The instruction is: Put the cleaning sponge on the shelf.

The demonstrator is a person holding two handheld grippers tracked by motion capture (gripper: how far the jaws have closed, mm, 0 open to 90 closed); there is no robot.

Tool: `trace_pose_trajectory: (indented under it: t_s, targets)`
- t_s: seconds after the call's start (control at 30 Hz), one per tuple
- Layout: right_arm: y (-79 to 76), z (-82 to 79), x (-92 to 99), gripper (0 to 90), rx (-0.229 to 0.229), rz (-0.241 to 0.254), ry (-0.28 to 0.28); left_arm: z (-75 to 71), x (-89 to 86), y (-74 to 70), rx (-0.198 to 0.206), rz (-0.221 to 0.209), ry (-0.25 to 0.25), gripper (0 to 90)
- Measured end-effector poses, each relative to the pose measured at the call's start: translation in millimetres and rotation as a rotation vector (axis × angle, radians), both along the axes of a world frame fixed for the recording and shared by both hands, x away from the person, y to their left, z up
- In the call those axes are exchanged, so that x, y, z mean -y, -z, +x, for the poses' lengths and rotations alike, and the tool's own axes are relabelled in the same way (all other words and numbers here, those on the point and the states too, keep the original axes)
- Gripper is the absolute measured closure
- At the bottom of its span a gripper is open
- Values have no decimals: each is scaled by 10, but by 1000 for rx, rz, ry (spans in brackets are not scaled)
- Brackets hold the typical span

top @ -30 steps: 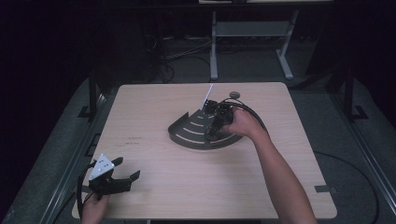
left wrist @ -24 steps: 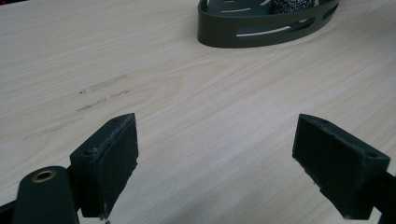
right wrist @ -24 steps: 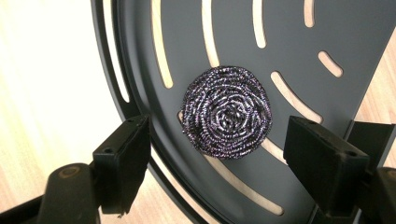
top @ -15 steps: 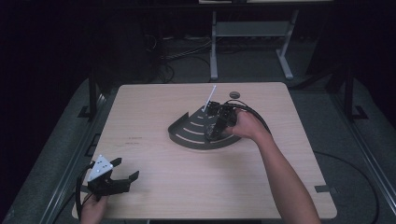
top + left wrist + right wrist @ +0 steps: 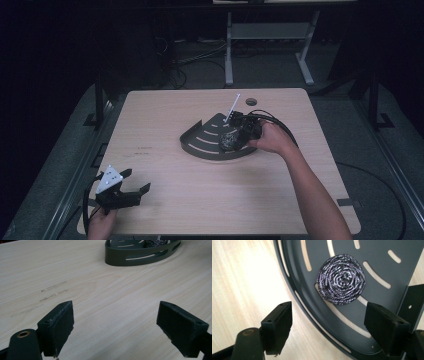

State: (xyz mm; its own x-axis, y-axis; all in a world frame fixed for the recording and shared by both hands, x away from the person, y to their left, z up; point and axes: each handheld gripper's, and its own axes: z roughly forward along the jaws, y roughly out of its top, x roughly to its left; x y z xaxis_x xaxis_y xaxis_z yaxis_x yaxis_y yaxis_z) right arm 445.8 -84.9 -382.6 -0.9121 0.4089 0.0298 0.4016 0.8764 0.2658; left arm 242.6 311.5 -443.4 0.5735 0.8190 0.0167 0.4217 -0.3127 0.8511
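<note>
High view: a dark slotted corner tray, fan-shaped, sits on the light wood table right of centre. A steel-wool scourer lies on the tray floor near its right end. The right gripper, held in a hand that reaches in from the lower right, hangs over that end of the tray, just beside the scourer. A thin white rod slants up from behind the gripper.

Right gripper view: the scourer is a round coil of grey metal thread, resting flat on the tray floor across one of its curved slots. The right gripper has its jaws well apart; they have just been opening. Nothing lies between the pads. The scourer sits ahead of the jaws, clear of both. The tray's curved rim passes beneath the gap, with bare table to the left.

Left gripper view: the left gripper has its jaws spread wide over bare table with nothing between them. The tray stands well ahead, the scourer just visible inside it.

High view again: the left gripper rests at the near left corner of the table, well apart from the tray.
</note>
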Motion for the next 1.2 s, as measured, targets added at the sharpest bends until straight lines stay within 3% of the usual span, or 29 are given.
trace_pose_trajectory:
  t_s: [1.2]
  targets:
    - [14,-358,329,207,-1,36,21,16,51,6,-3,4,10,137]
